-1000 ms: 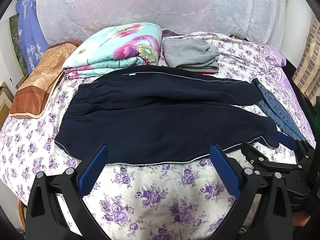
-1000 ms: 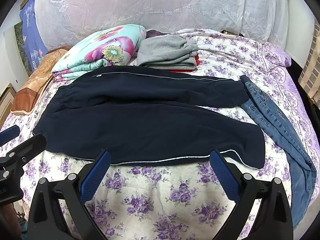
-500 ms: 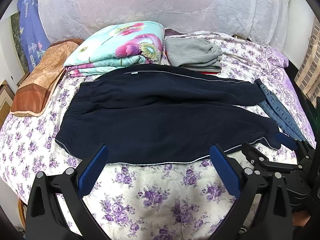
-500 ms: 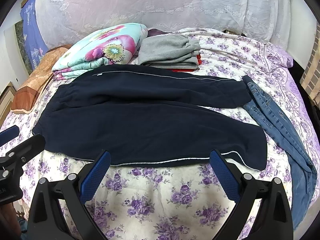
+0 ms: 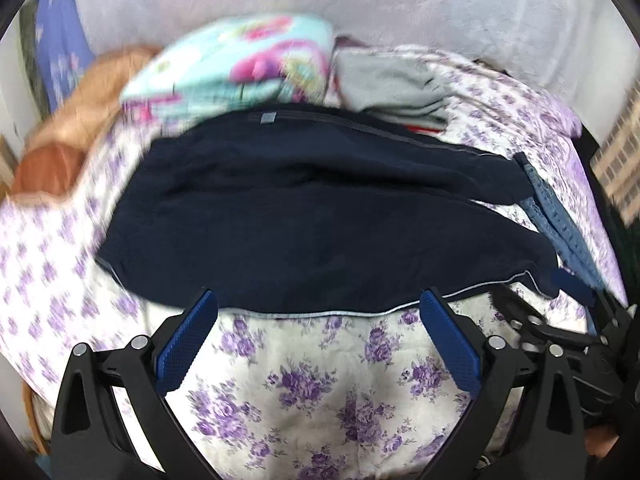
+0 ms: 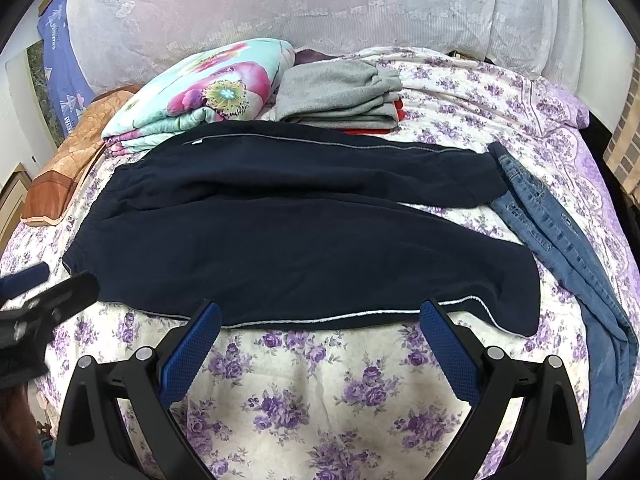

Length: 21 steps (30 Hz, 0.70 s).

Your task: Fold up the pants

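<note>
Dark navy pants (image 5: 320, 224) (image 6: 296, 236) with a thin pale side stripe lie spread flat across the flowered bed, waistband to the left and leg cuffs to the right. My left gripper (image 5: 318, 320) is open, its blue pads just short of the near hem, nothing between them. My right gripper (image 6: 320, 324) is open too, hovering at the near hem toward the leg end. In the right wrist view the left gripper (image 6: 44, 288) shows at the left edge beside the waistband. In the left wrist view the right gripper (image 5: 560, 320) shows at the right near the cuff.
Blue jeans (image 6: 560, 232) lie along the right side of the bed, touching the pants' cuffs. Behind the pants sit a folded floral quilt (image 6: 208, 92), a folded grey garment (image 6: 340, 92) and an orange-brown pillow (image 6: 60, 172). A lace-covered headboard (image 6: 320, 4) stands at the back.
The left wrist view has blurred and shifted right as the left gripper moves closer to the pants. The right gripper has edged slightly nearer the hem. The pants lie unchanged.
</note>
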Each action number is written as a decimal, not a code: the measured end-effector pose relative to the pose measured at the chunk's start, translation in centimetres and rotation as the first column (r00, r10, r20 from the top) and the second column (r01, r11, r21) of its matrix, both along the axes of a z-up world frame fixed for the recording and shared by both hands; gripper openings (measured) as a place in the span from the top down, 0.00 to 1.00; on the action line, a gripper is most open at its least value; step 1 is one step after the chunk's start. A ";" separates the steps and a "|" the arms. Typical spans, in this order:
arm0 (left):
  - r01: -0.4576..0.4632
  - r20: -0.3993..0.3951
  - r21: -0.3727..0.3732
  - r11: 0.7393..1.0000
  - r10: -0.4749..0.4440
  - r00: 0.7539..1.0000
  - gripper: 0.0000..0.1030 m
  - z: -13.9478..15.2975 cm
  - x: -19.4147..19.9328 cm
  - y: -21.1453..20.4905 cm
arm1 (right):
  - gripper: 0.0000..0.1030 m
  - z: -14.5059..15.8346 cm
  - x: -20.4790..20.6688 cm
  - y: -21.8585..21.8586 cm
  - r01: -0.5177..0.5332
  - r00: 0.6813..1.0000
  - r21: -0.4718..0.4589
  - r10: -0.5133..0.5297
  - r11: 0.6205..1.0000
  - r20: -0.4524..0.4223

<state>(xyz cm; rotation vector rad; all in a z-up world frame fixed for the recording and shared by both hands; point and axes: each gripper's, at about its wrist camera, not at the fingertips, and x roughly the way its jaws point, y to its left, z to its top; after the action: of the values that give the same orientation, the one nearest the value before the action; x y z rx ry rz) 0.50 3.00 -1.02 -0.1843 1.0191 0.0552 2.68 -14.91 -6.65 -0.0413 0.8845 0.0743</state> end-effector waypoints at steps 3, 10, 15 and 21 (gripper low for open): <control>-0.083 -0.082 -0.077 0.994 0.076 0.994 0.05 -2.7 1.3 3.8 | 0.03 -0.6 0.2 -0.7 0.019 1.000 0.009 -0.019 1.000 -0.023; -0.315 -0.250 0.047 0.948 0.317 0.915 0.13 -9.9 3.8 16.3 | 0.03 -3.1 0.3 -3.3 0.105 0.989 0.033 -0.101 0.994 -0.107; -0.378 -0.363 -0.033 0.925 0.342 0.867 0.47 -13.2 6.0 19.8 | 0.03 -3.9 0.3 -6.1 0.199 0.972 0.055 -0.190 0.978 -0.137; -0.395 -0.321 0.007 0.919 0.376 0.869 0.80 -12.2 7.0 19.2 | 0.03 -5.7 1.2 -15.1 0.452 0.888 0.075 -0.441 0.889 -0.129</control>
<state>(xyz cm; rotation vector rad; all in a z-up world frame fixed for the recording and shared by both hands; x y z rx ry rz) 7.52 22.21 -13.25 -0.4440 1.2942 0.4336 3.85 -30.02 -12.36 0.2679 0.9794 -0.3141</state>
